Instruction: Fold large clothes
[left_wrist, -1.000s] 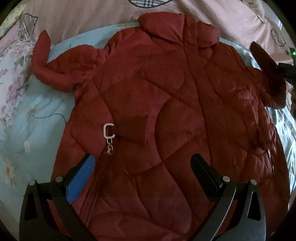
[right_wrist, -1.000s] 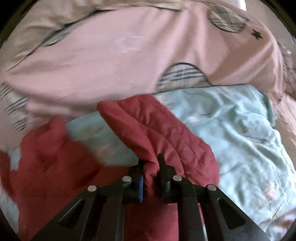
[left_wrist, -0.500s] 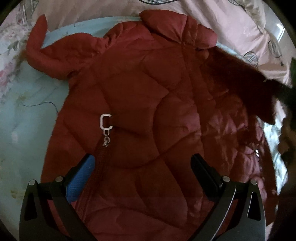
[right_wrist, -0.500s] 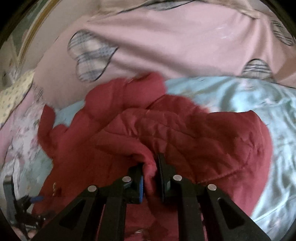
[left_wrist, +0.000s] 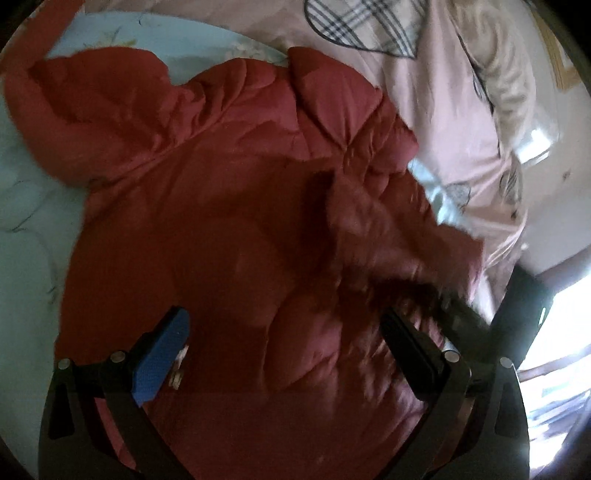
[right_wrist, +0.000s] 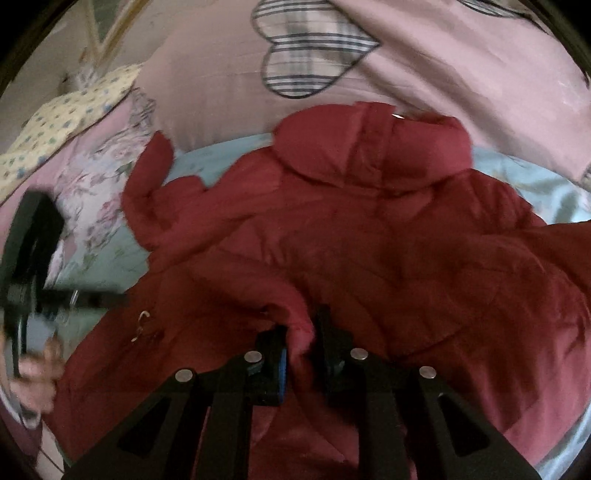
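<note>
A dark red quilted jacket (left_wrist: 229, 229) lies front up on a pale blue sheet, collar (right_wrist: 369, 147) toward the pink duvet. My left gripper (left_wrist: 284, 332) is open and empty, hovering over the jacket's lower front. My right gripper (right_wrist: 301, 343) is shut on the jacket's right sleeve (right_wrist: 258, 291) and holds it across the chest. That folded sleeve shows blurred in the left wrist view (left_wrist: 388, 236). The other sleeve (right_wrist: 151, 184) lies spread out to the left. A metal zipper pull (right_wrist: 142, 325) sits on the front.
A pink duvet (right_wrist: 221, 74) with plaid hearts bunches at the bed's far side. A floral pillow (right_wrist: 96, 173) and a yellow dotted cloth (right_wrist: 70, 114) lie at the far left. The pale blue sheet (left_wrist: 26, 221) surrounds the jacket. A bright window (left_wrist: 554, 332) is at right.
My right gripper has swung the sleeve from the right side inward over the jacket's chest. My left gripper has shifted toward the collar and to the right, staying open.
</note>
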